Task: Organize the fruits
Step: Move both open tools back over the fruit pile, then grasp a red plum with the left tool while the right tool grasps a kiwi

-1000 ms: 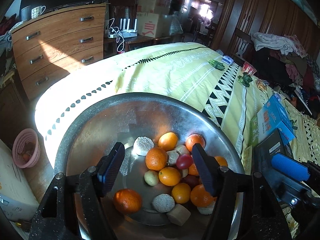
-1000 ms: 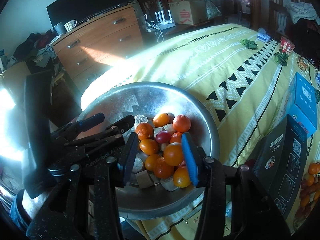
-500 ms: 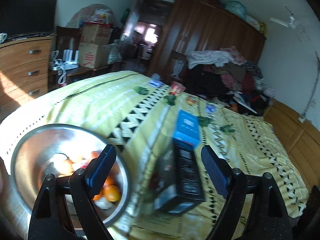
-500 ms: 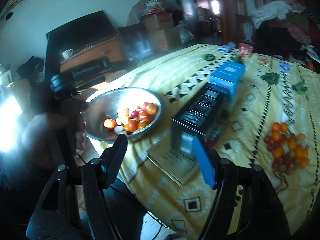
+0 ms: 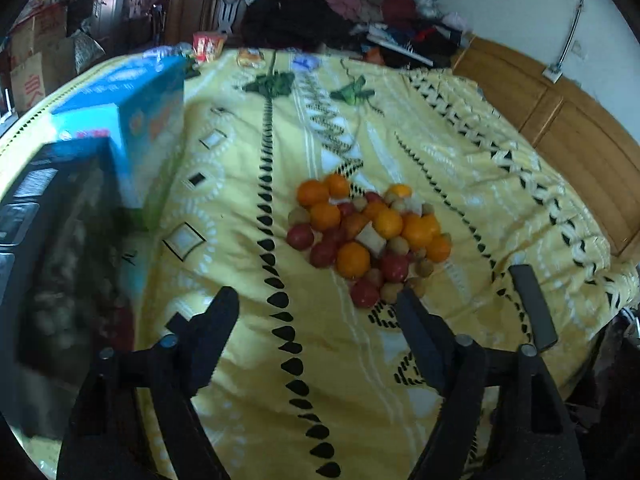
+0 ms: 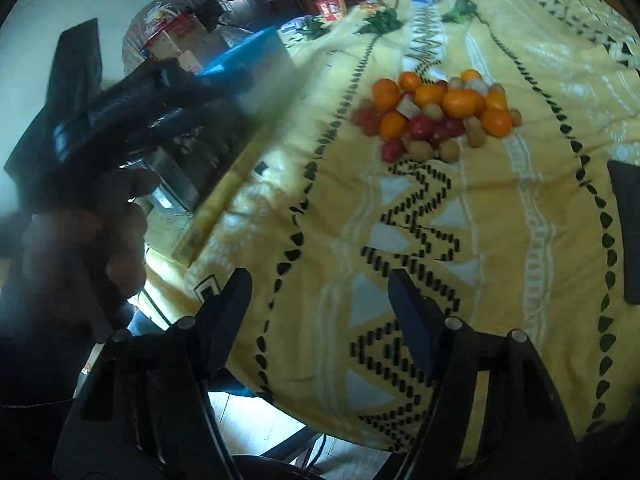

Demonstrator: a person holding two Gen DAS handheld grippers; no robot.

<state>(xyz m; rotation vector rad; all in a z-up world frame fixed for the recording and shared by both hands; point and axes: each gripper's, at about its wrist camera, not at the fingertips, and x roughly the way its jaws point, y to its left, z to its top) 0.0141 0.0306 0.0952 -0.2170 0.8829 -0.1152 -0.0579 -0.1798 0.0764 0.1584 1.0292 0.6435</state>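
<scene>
A pile of mixed fruit (image 5: 366, 236) lies on the yellow patterned bedspread (image 5: 460, 168): oranges, red fruits, small tan fruits and pale chunks. It also shows in the right wrist view (image 6: 436, 114). My left gripper (image 5: 316, 312) is open and empty, a short way in front of the pile. My right gripper (image 6: 320, 292) is open and empty, farther back from the pile. The left gripper body (image 6: 132, 104) and the hand holding it show blurred at the left of the right wrist view.
A blue box (image 5: 128, 116) and a black box (image 5: 52, 248) stand on the bed at the left. A dark flat object (image 5: 534, 306) lies on the bedspread at the right. Clothes are heaped beyond the bed (image 5: 328, 8). A wooden headboard (image 5: 568, 128) runs along the right.
Both grippers have swung right, away from the metal bowl of fruit, which has left view. They now face the fruit pile on the bed. Both stayed open.
</scene>
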